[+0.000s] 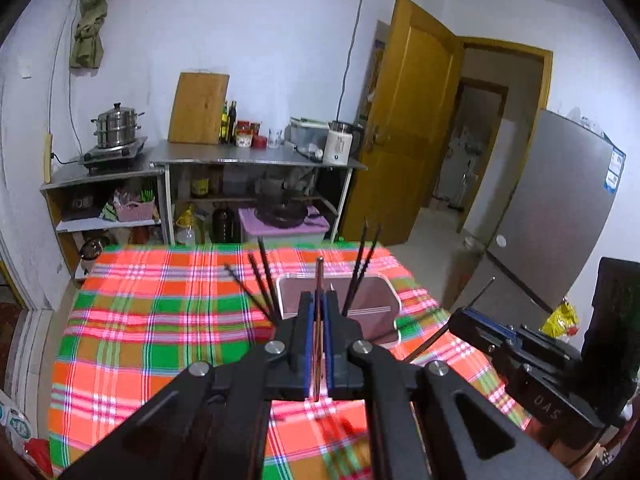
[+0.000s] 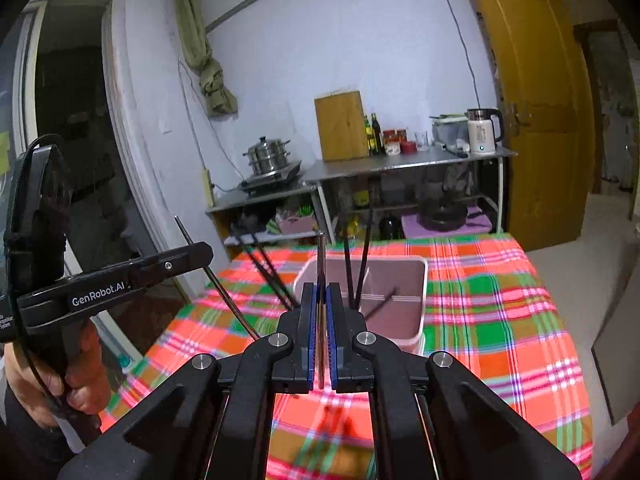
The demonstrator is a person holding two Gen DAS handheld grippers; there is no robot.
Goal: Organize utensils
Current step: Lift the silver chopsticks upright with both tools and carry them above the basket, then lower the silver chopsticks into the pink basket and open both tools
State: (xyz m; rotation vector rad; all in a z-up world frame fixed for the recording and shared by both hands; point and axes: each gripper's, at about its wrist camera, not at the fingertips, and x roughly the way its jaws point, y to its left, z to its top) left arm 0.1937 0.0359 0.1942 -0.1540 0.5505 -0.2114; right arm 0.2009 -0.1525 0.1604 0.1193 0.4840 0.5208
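Note:
Each gripper is shut on one brown chopstick, held above the plaid tablecloth. In the left wrist view my left gripper clamps a chopstick that points forward over a rectangular tray. Several dark chopsticks fan out beside the fingers. My right gripper shows at the right with its chopstick. In the right wrist view my right gripper clamps a chopstick in front of the tray. One dark chopstick lies in the tray. My left gripper is at the left, shut on its chopstick.
The table carries an orange, green and pink plaid cloth. Behind it stands a metal counter with a steamer pot, cutting board, bottles and kettle. A wooden door and a fridge are at the right.

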